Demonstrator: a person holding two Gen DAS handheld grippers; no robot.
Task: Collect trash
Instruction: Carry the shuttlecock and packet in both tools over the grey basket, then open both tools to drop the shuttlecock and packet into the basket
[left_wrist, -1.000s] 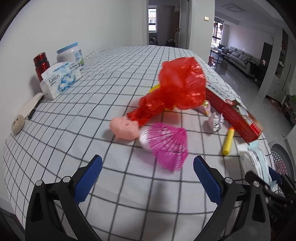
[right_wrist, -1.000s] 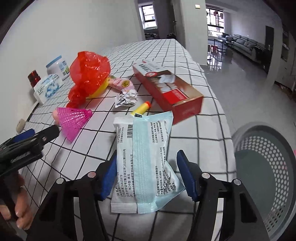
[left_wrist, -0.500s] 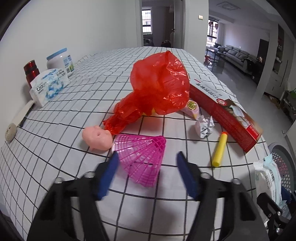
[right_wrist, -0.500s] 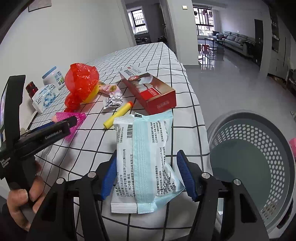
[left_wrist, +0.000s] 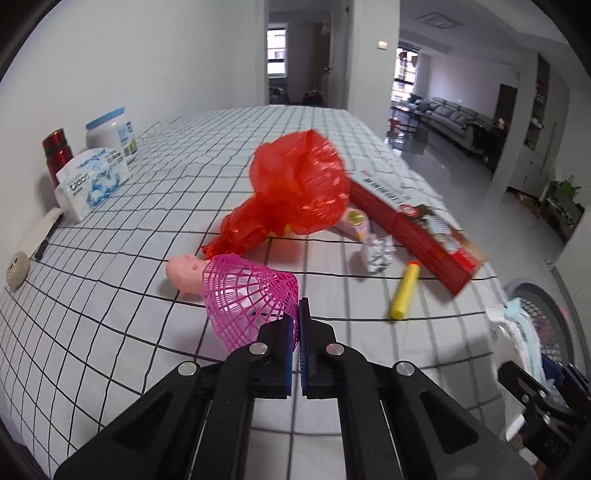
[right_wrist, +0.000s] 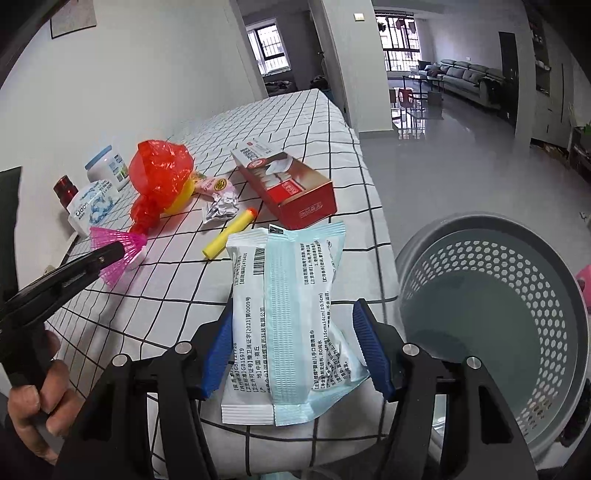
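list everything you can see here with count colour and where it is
shuttlecock: 1, pink, on the table, skirt edge pinched in left gripper
wipes packet: 1, pale blue and white, held in right gripper
plastic bag: 1, red, mid table
pig toy: 1, pink, behind shuttlecock
foam dart: 1, yellow, right of shuttlecock
foil ball: 1, silver, beside box
box: 1, red, near the table's right edge
snack wrapper: 1, pink, by bag
tissue pack: 1, white and blue, by wall
jar: 1, white, by wall
flask: 1, red, by wall
tablecloth: 1, white with black grid
bin: 1, grey, on floor beside table
left gripper: shut
right gripper: shut
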